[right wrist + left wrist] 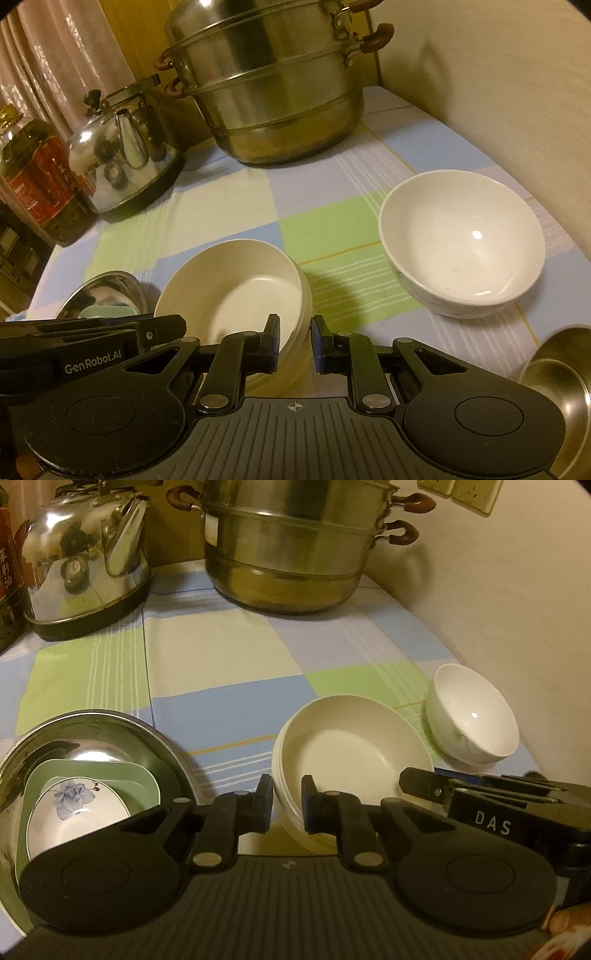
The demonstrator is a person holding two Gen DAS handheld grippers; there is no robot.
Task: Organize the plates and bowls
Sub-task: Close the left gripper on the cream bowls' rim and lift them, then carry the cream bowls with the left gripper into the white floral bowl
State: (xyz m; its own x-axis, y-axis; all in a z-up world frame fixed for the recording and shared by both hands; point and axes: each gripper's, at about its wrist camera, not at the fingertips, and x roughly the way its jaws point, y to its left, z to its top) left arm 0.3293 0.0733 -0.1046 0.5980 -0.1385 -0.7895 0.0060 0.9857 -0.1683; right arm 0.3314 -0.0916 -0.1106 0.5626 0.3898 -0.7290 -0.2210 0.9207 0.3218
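A stack of cream bowls [351, 746] [236, 284] sits on the checked cloth. My left gripper [288, 801] has its jaws astride the stack's near-left rim, closed on it. My right gripper [295, 341] has its jaws astride the stack's right rim, closed on it. A white bowl [476, 716] [461, 243] stands to the right of the stack. A steel basin [155, 738] [122, 284] at left holds a green square dish [144, 782] and a flowered plate [77, 812].
A steel kettle [85, 561] [125, 162] and a large steamer pot [291, 550] [273, 85] stand at the back. An oil bottle [40, 177] is at far left. A wall [498, 590] runs along the right. A steel bowl [557, 384] lies at near right.
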